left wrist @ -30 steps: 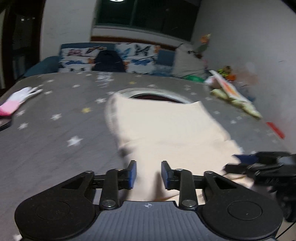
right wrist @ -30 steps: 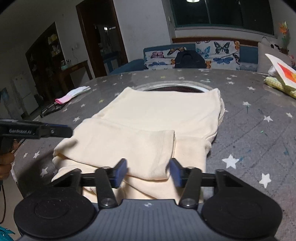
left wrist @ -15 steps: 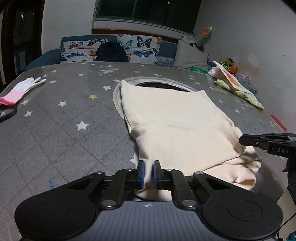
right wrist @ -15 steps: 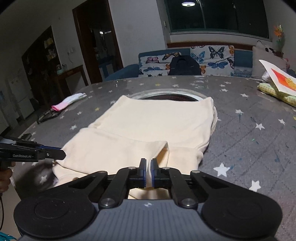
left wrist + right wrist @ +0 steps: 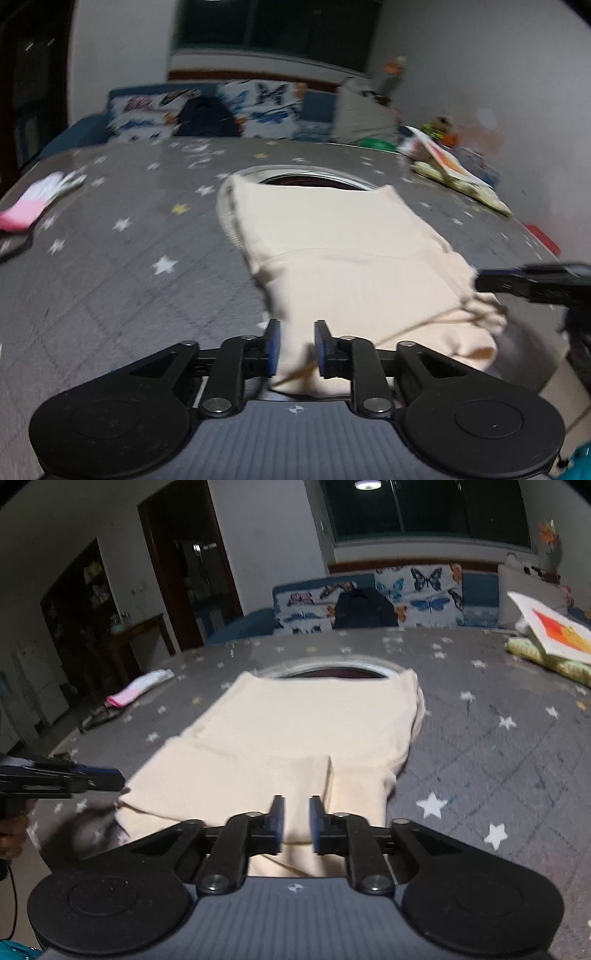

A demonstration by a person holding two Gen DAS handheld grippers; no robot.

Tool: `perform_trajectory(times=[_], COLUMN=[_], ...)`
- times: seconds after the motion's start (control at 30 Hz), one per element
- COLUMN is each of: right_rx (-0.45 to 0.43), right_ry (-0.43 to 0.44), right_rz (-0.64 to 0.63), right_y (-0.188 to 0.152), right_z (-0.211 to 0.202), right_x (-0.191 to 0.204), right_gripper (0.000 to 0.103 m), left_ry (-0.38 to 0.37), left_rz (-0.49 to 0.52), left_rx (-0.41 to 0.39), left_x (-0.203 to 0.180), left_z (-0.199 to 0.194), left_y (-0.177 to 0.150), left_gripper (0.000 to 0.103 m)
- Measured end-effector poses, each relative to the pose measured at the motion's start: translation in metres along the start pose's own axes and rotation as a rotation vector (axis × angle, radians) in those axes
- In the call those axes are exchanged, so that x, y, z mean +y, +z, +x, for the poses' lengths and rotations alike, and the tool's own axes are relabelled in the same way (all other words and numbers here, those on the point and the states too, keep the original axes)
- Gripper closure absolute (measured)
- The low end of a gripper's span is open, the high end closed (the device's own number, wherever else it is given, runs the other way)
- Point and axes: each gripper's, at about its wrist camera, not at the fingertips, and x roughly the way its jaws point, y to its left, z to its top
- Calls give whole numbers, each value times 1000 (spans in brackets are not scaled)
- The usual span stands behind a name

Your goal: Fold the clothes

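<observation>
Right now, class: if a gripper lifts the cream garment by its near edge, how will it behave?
The garment will probably droop, since its layers already sag over the table edge. It looks light, and the folds may slip apart.

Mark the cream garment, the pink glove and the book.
Garment (image 5: 310, 720), right wrist view, flat upper panel.
Glove (image 5: 138, 688), right wrist view, middle of the glove.
Book (image 5: 554, 631), right wrist view, orange cover.
</observation>
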Motion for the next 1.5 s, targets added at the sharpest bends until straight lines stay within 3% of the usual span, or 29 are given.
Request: perform_trajectory(times=[0.13, 0.37, 0.53, 0.83, 0.9, 1.03, 1.37, 1.5], right_rx=[23, 33, 31, 42, 43, 27, -50, -12], right_ry=[-11, -2, -8, -7, -6, -3, 43, 28], right_rz=[-1, -12, -5, 3, 1, -10, -10, -22], right_y=[-5, -7, -7, -7, -8, -7, 3, 0], right_z=[11, 17, 15, 17, 17, 14, -13, -13], right_x=[-4, 0, -1, -3, -2, -1, 7, 7], right_gripper=[77, 78, 87, 85, 85, 95, 100, 100], left_ry=[2, 30, 55, 79, 85, 90, 85, 80], left_rz=[77, 200, 233, 268, 274, 269, 231, 226], left_rx=[-1, 6, 14, 5, 4, -1, -20, -8], left_x=[-11, -26, -27, -27, -27, -27, -19, -16], left_z=[-1, 3, 8, 9, 10, 11, 4, 4], left_y=[-4, -13, -16, -20, -20, -19, -15, -15], left_gripper=[74, 69, 69, 69, 74, 93, 97, 96])
